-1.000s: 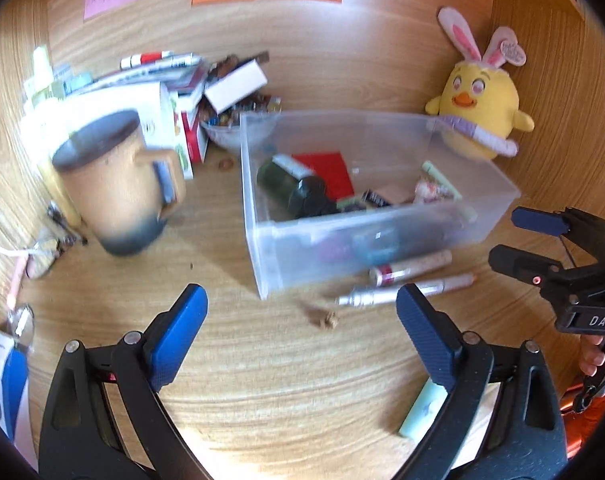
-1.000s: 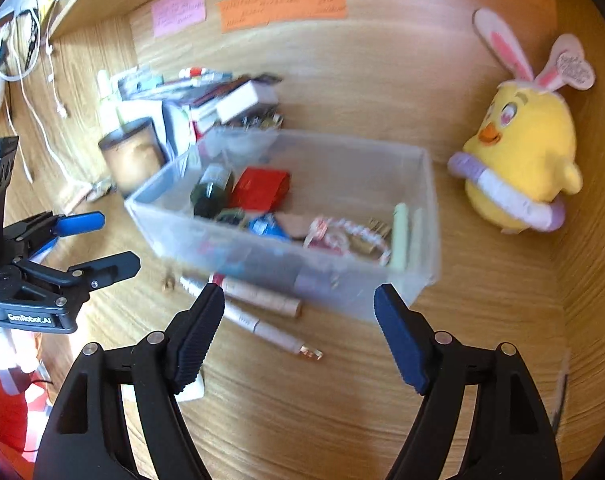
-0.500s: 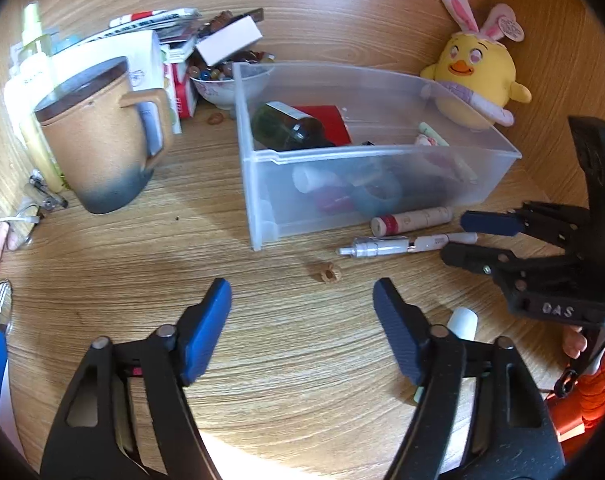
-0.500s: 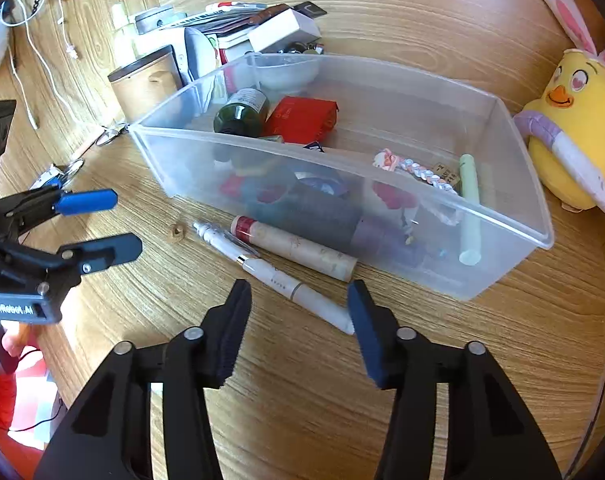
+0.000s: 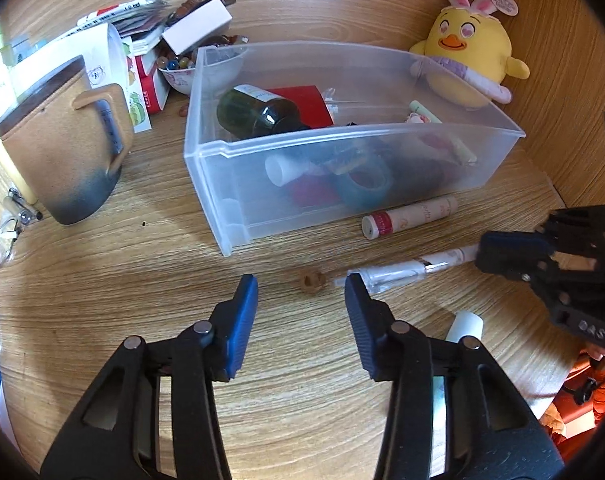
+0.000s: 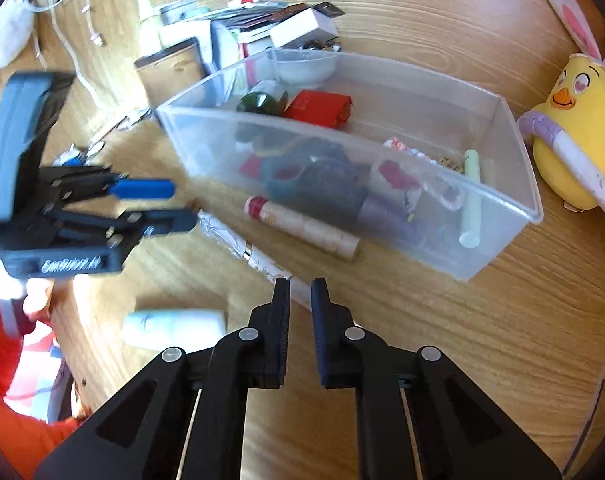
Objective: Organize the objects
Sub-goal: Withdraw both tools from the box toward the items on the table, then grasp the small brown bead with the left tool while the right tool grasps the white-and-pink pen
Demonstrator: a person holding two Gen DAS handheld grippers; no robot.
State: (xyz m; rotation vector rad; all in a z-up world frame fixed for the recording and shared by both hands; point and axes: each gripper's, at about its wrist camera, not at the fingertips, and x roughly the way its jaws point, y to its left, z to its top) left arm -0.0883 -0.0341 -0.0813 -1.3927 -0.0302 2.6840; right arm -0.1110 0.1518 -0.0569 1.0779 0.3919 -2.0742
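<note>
Since the last frame the right gripper [image 6: 300, 286] dropped onto the slim pen [image 6: 258, 258] and its fingers [image 6: 281, 296] narrowed, now clamped on the pen's near tip; left gripper [image 5: 300, 292] fingers also came closer but are still apart, nothing btwn them. L to R: tan mug [image 5: 62, 152] on the table [image 5: 142, 264], small bead [image 5: 313, 280] just ahead of the left gripper, clear bin [image 5: 342, 184] w/ a green bottle [image 5: 258, 114] inside, pink tube [image 5: 410, 216] lying just beside the bin's front wall, yellow chick plush [image 5: 468, 68] far right
</note>
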